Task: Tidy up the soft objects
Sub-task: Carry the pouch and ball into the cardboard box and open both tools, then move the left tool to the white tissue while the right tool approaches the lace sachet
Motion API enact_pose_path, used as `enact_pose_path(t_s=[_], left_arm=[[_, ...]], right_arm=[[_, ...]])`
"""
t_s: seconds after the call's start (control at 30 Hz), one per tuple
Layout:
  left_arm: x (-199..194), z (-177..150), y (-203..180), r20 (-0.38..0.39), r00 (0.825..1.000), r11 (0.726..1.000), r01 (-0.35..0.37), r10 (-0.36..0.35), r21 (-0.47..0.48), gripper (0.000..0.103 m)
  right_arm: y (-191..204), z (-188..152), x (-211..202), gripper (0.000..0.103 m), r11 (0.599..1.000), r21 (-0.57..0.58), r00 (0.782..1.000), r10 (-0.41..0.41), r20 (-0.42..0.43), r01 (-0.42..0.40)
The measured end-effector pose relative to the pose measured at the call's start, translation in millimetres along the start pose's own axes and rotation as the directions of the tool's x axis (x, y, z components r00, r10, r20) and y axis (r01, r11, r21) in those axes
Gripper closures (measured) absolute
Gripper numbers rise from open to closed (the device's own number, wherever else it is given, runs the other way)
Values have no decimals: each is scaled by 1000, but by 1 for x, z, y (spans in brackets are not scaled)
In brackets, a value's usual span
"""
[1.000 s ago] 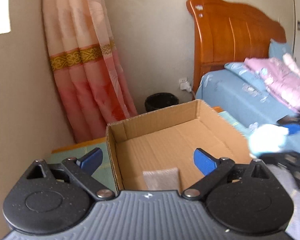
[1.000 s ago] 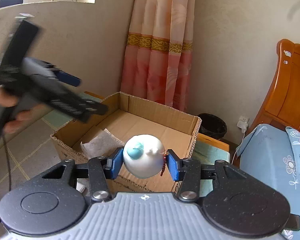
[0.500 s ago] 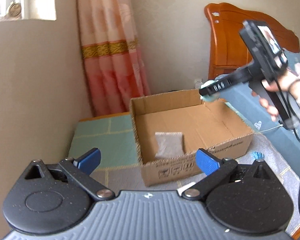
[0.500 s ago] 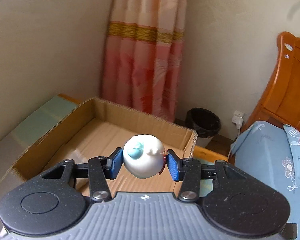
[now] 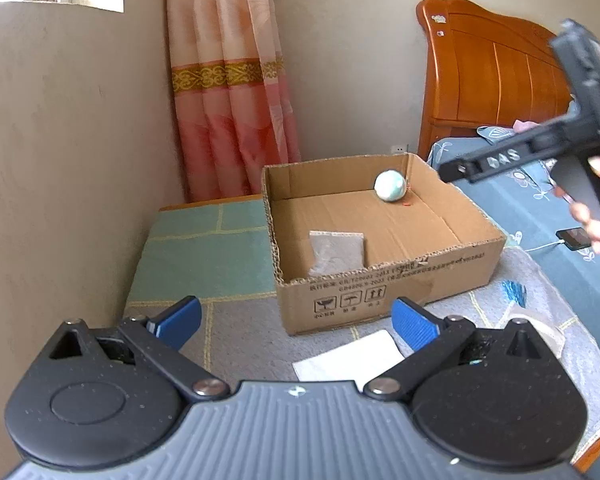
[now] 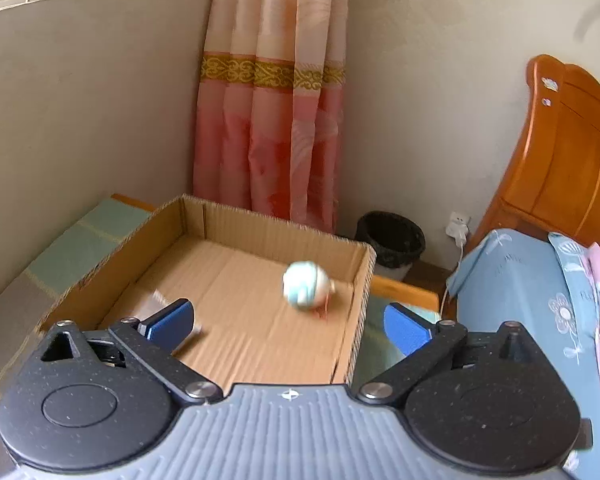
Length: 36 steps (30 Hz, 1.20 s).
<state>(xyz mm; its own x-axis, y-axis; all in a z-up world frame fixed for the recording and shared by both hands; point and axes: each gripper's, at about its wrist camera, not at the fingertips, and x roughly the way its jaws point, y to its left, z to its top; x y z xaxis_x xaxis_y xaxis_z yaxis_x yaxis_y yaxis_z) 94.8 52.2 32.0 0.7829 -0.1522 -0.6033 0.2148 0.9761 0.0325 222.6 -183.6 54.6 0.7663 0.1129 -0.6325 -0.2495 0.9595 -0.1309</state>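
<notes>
A white and pale-blue soft ball (image 5: 389, 186) lies in the far right corner of the open cardboard box (image 5: 380, 284); in the right wrist view the ball (image 6: 306, 286) is blurred, inside the box (image 6: 352, 344). A grey cloth (image 5: 335, 252) lies in the box near its front wall. My right gripper (image 6: 288, 322) is open and empty above the box's near side. My left gripper (image 5: 296, 322) is open and empty, in front of the box. A white cloth (image 5: 350, 360) lies on the table just before the left gripper.
The box stands on a table with a green and grey checked cover (image 5: 204, 248). A bed with blue bedding (image 5: 532, 204) and a wooden headboard (image 5: 496, 80) is to the right. A black bin (image 6: 390, 238) and a curtain (image 6: 272, 120) stand behind the box. A phone (image 5: 574, 238) lies on the bed.
My right gripper has opened and the soft ball has dropped from it into the box. My left gripper has pulled back from the box.
</notes>
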Motion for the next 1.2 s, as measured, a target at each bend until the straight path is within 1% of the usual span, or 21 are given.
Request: enact_pose_path(t_s=[0.13,0.27,0.4,0.5,0.67,0.77,0.9,1.07,1.13,1.2], left_arm=[[-3,-6,-4,1,1000,1000,-16,16,6,1],[-4,-14,-8,-8,1000,1000,-8,8,2,1],[-1,-22,-15,-26,1000,1000,-7,8,19,1],[5,-28,-21,-41,999,999,-17,18,42,1],[20,-36,-27,-94,996,999,2,2,44,1],[31,-35,-30,-122,993,999,5,0,44,1],[53,-29,-33,-162,987,1000,16,-12,24,1],[91,-21,-35,-250,968,999,21,-31,-41,1],[103,-20,-39,-276,961,999,24,-35,-43,1],[112,-21,-44,-295,955,1000,11,-19,-28,1]], right_arm=[[-1,-21,-20,0,1000,11,1000,0,-15,1],[-2,-52,-32,0,1000,16,999,-2,-49,3],[-3,-87,-31,0,999,23,993,-24,-114,26],[-5,-114,-31,0,998,55,986,-32,-161,42],[-3,-148,-34,0,992,110,982,-36,-187,58],[-3,-160,-35,0,990,121,980,-52,-194,77],[-2,-167,-38,0,990,121,980,-48,-193,73],[-3,-167,-38,0,991,110,983,-53,-176,73],[-5,-168,-38,0,991,113,984,-48,-173,68],[-7,-168,-38,0,991,116,984,-45,-172,65]])
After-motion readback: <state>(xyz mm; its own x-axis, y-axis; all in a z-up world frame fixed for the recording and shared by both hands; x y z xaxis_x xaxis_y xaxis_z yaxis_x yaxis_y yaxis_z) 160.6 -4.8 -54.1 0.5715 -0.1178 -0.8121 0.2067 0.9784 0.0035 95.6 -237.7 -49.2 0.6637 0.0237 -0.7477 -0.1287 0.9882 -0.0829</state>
